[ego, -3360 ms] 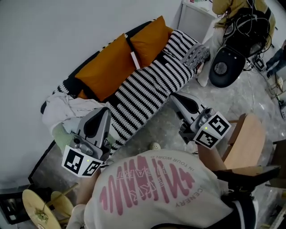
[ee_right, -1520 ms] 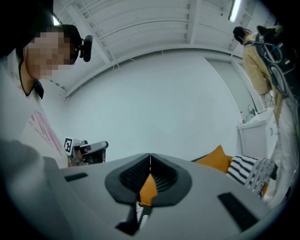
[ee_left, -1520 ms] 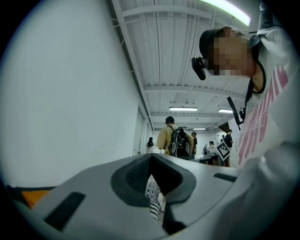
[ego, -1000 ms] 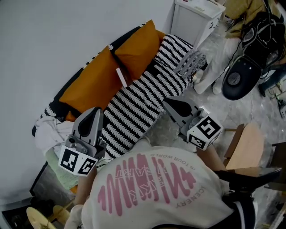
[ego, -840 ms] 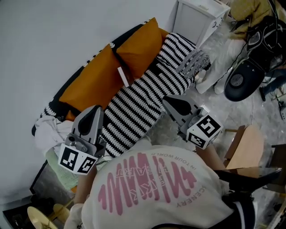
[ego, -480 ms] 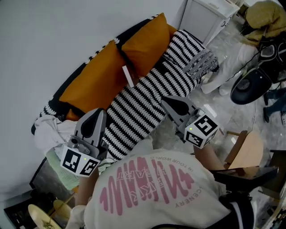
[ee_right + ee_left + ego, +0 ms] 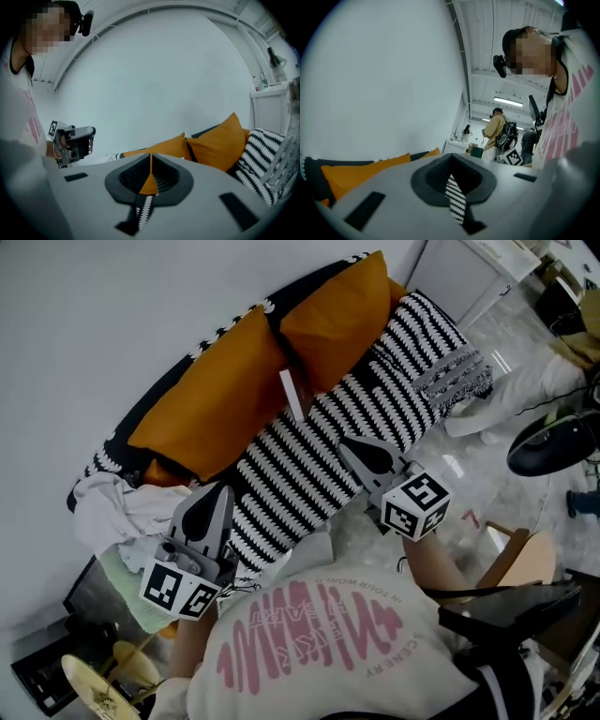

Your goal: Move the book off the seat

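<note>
Room: A pale wall (image 7: 112, 315) backed a striped seat (image 7: 309, 465) that ran from lower left to upper right in the head view, with two orange cushions (image 7: 220, 399) leaning on the wall and grey floor (image 7: 487, 474) at the right.
Book: We saw the thin white book (image 7: 292, 396) standing on edge in the gap between the cushions, upper middle of the frame. It was on the seat and untouched.
Left gripper: The left gripper (image 7: 214, 495) sat at lower left, over the seat's near end and beside a heap of cloth (image 7: 112, 512). Its jaws were together, with nothing between them.
Right gripper: The right gripper (image 7: 354, 446) sat at centre, its tip over the seat's front edge, below and right of the book. Its jaws were pressed together and empty.
Change: Compared with a second before, the seat filled more of the frame. Both grippers had come down and in toward it. The book had not shifted.
Meaning: We judged this to be the approach only, with no grasp begun. The right gripper was the nearer one. Its jaws would have to part before they could close on the book.
</note>
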